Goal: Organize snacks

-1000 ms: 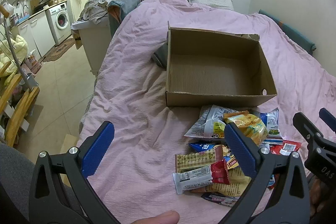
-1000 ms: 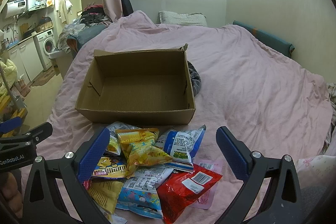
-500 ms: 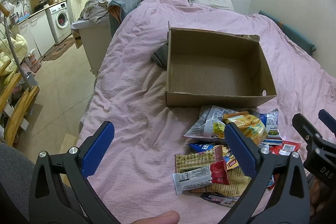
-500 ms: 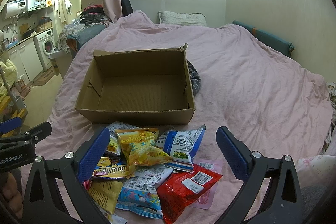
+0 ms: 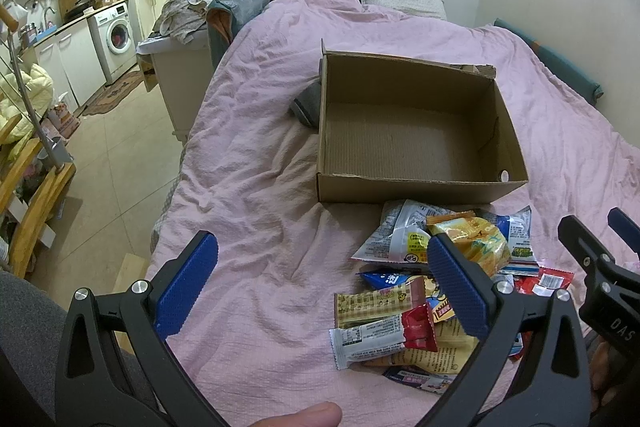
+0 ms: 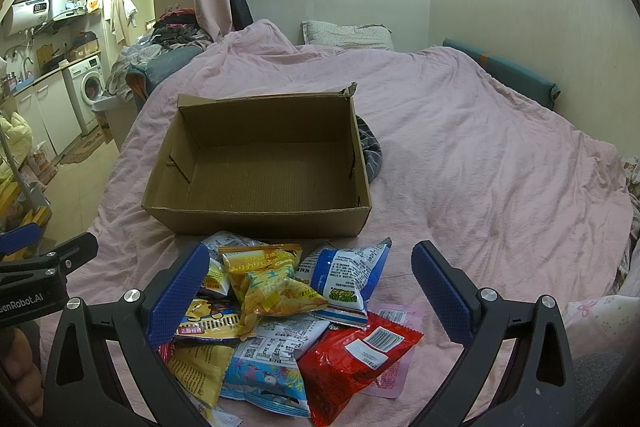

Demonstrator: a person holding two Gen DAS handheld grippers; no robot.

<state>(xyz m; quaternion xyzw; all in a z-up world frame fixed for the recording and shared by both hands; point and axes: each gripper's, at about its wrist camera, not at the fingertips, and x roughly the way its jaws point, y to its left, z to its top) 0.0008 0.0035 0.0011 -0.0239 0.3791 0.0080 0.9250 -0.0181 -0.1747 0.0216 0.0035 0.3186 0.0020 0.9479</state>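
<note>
Right wrist view: colourful crinkled snack packets [image 6: 288, 315] heaped before cardboard box [image 6: 256, 195]

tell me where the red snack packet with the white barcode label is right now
In the right wrist view, the red snack packet with the white barcode label lies at the pile's near right edge, partly over a pink sachet, below the blue-and-white bag.

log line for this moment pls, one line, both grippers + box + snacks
left gripper: open, empty | right gripper: open, empty, above pile | cardboard box: empty, on pink bedsheet | snack packets: piled before box, none packed
</note>
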